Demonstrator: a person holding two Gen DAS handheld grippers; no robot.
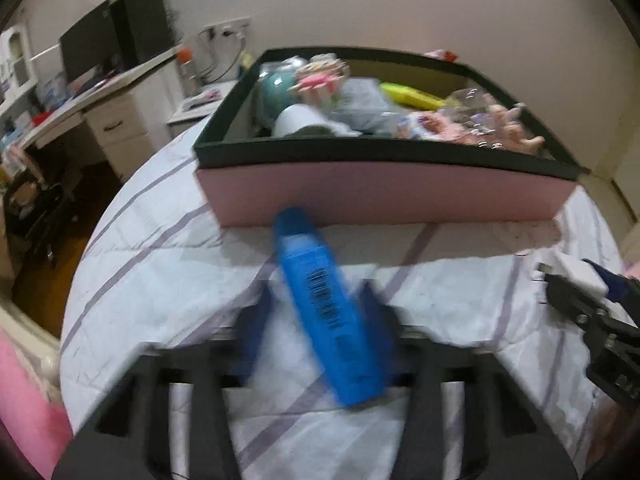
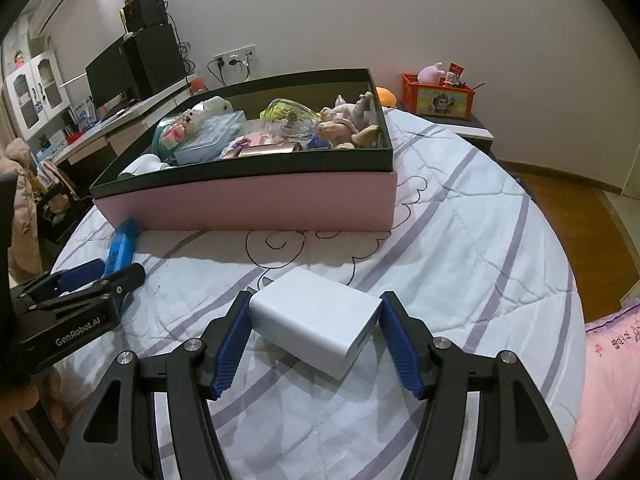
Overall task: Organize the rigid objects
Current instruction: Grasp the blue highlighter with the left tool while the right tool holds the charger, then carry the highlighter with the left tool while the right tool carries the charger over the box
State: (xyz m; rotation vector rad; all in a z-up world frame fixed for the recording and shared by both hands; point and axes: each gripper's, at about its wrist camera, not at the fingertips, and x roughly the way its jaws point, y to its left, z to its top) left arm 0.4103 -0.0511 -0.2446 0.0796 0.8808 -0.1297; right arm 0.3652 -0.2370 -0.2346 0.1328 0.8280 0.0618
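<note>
Judging from the contents of the pink box (image 2: 248, 204), most of the organizing is taken to be complete: a teal bowl (image 2: 164, 142), a white cup (image 2: 146, 164), a clear plastic case (image 2: 212, 136), a glass dish (image 2: 290, 118) and several figurines (image 2: 348, 120) are already crowded inside its dark rim. Two items are seen outside the box, both on the striped bedcover (image 2: 460, 240).

The blue bottle (image 1: 324, 300) is located between the blue pads of the left gripper (image 1: 320, 304), its cap end pointing at the front wall of the box and very near it. The left wrist view is blurred, so it cannot be told whether the pads are pressed on the bottle or merely beside it.

The white charger block (image 2: 316, 328) is positioned between the fingers of the right gripper (image 2: 316, 334). The left pad is seen touching or nearly touching the block; a narrow gap appears at the right pad, so the jaws are judged part-open and a firm hold is not confirmed.

Remaining work is estimated as two placements: the bottle and the charger block are still to be lifted over the rim and set into the box.
</note>
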